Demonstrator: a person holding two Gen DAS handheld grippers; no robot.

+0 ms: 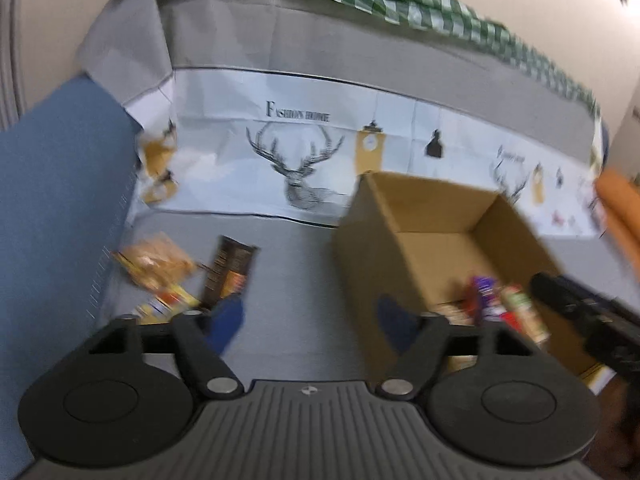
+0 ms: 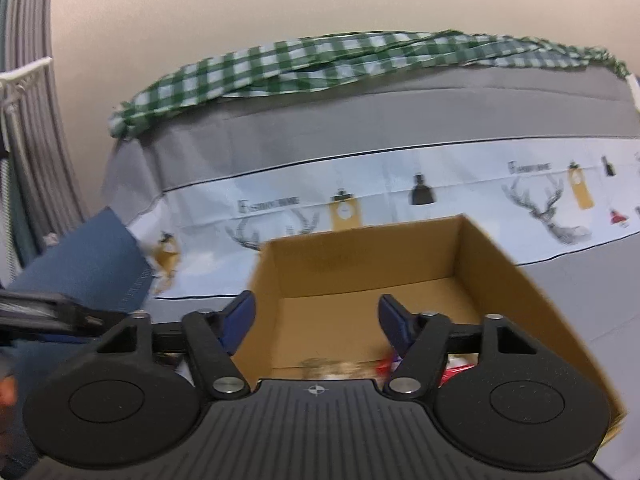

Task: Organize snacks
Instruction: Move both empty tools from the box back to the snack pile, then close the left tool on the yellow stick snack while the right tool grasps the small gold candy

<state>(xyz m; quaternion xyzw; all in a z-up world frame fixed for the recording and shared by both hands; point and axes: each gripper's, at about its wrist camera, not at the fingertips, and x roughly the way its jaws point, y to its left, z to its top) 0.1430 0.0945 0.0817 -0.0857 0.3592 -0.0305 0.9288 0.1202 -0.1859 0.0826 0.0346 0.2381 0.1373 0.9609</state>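
Observation:
An open cardboard box (image 1: 436, 220) stands on the grey tablecloth; several snack packs (image 1: 500, 304) lie in its near end. It also shows in the right wrist view (image 2: 400, 260), with snacks (image 2: 340, 366) at its near edge. My left gripper (image 1: 312, 324) is open and empty, left of the box. A dark brown snack packet (image 1: 230, 270) and an orange-brown bag (image 1: 156, 262) lie on the cloth to its left. My right gripper (image 2: 316, 318) is open and empty, above the box's near end.
A blue cloth (image 1: 52, 200) covers the left side. A white printed band with deer heads (image 1: 304, 168) crosses the table. A green checked cloth (image 2: 320, 64) lies along the far edge by the wall. The other gripper (image 1: 592, 320) shows at the right.

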